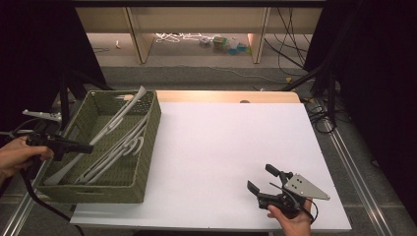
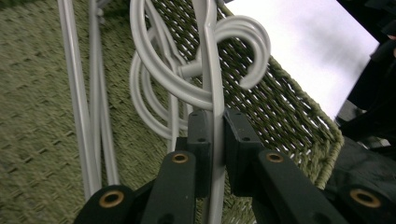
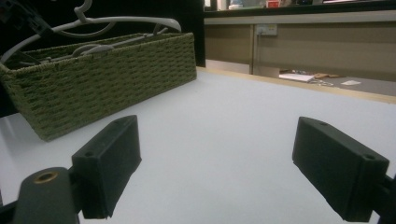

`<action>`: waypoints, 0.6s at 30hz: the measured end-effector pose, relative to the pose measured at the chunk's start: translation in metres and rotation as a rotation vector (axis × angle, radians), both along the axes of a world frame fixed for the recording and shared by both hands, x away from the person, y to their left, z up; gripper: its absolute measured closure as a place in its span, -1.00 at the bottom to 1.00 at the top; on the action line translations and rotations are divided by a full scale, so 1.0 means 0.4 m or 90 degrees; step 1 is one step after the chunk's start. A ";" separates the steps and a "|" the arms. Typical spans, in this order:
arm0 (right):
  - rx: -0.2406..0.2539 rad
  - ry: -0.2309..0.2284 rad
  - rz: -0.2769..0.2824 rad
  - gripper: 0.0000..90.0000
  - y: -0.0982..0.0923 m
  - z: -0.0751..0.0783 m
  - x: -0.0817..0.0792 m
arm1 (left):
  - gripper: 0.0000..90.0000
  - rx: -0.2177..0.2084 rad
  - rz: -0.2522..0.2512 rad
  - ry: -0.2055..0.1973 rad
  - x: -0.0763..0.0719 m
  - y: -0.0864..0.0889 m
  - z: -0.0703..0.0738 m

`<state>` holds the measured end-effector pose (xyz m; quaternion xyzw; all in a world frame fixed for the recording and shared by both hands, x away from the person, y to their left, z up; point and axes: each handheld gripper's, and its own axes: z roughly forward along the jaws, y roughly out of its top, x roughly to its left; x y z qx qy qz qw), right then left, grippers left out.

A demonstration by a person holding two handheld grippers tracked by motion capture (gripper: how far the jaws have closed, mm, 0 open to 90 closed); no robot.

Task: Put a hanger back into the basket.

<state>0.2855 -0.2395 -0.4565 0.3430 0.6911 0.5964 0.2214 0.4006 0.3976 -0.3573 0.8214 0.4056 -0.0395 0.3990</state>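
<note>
Because the left gripper [image 2: 214,133] is clamped on one white hanger [image 2: 211,60] whose hook interlocks with neighbouring hangers [image 2: 154,88] in the woven basket [image 2: 289,112], lifting may drag the bundle, while the right gripper [image 3: 215,163] waits with jaws spread, empty.

One woven green basket [image 1: 145,147] sits on the counter [image 1: 231,147]. Inside it lie several grey-white hangers [image 1: 115,147], at least three, tangled too closely for an exact count. Two grippers are present: left gripper [image 1: 81,147], right gripper [image 1: 261,179].

Left gripper [image 2: 215,135] clamped, right gripper [image 3: 217,163] agape
</note>
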 end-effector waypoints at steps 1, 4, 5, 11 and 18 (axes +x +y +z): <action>-0.001 -0.003 -0.002 -0.65 0.001 0.000 0.000 | 0.81 0.000 0.004 -0.003 0.002 -0.003 -0.003; 0.011 -0.008 0.001 -0.65 0.005 -0.002 0.001 | 0.81 0.012 -0.002 0.011 0.012 -0.008 -0.008; 0.006 -0.005 0.000 -0.64 0.004 0.000 -0.001 | 0.81 0.009 -0.002 0.010 0.013 -0.013 -0.013; -0.003 0.003 0.002 -0.65 -0.002 0.001 -0.001 | 0.81 0.048 -0.010 0.031 0.031 -0.033 -0.035; -0.001 0.003 0.001 -0.65 -0.002 0.000 0.000 | 0.81 0.064 -0.012 0.039 0.038 -0.048 -0.073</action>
